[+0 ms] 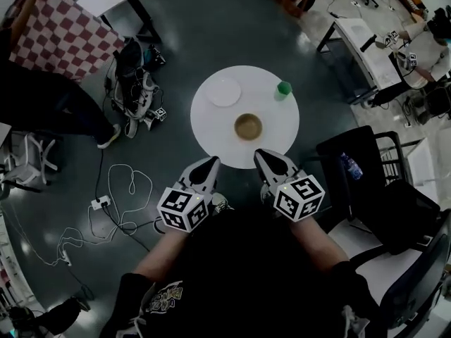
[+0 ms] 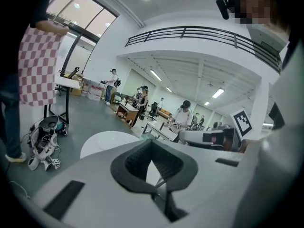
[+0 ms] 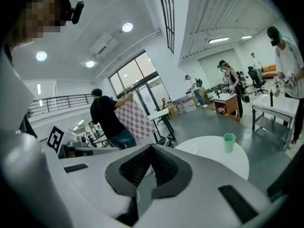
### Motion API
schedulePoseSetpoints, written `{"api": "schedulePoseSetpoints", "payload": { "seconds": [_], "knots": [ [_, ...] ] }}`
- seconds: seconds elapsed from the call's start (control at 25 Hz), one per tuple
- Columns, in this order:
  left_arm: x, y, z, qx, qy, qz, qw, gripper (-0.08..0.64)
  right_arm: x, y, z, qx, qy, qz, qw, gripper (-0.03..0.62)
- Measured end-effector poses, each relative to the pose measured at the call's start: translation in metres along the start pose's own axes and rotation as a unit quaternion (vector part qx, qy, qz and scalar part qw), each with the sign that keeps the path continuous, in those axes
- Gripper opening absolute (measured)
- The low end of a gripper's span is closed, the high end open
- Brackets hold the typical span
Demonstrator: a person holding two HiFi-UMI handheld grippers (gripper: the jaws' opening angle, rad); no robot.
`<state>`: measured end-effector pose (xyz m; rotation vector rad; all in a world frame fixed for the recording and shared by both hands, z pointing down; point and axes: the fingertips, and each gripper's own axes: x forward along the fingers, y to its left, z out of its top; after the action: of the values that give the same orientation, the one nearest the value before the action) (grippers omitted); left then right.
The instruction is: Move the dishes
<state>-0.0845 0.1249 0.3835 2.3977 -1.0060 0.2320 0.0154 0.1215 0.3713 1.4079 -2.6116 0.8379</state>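
Looking down from my head camera: my left gripper (image 1: 211, 163) and my right gripper (image 1: 263, 154) hover side by side at the near rim of the round white table (image 1: 211, 129). Each has its jaws drawn together on nothing — the left gripper view and the right gripper view both show the ribbed pads meeting at the tip. Three dishes stand on the table, all clear of both claws. A brown bowl (image 1: 248, 126) is nearest me, just ahead of the right gripper; a white plate (image 1: 223, 91) lies at the far left; a green cup (image 1: 283, 88) stands upright by the far right edge. Beyond the table a person holds up a red-and-white checkered cloth (image 1: 60, 34), and a black chair (image 1: 363, 178) stands to my right.
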Motion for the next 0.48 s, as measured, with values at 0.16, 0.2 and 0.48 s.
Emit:
{"api": "schedulePoseSetpoints", "payload": {
  "seconds": [0.16, 0.2, 0.48],
  "knots": [
    [0.013, -0.016, -0.001, -0.002, -0.006, 0.018, 0.9998, 0.006, -0.017, -0.012, 0.001, -0.042, 0.013, -0.001, 0.999, 0.021],
    [0.017, -0.02, -0.001, -0.002, -0.007, 0.022, 0.9997, 0.006, -0.022, -0.017, 0.002, -0.043, 0.013, -0.003, 0.999, 0.021],
    [0.03, -0.045, 0.005, 0.008, -0.019, 0.041, 0.999, 0.006, -0.044, -0.046, 0.016, -0.027, -0.002, 0.002, 1.0, 0.021]
  ]
}}
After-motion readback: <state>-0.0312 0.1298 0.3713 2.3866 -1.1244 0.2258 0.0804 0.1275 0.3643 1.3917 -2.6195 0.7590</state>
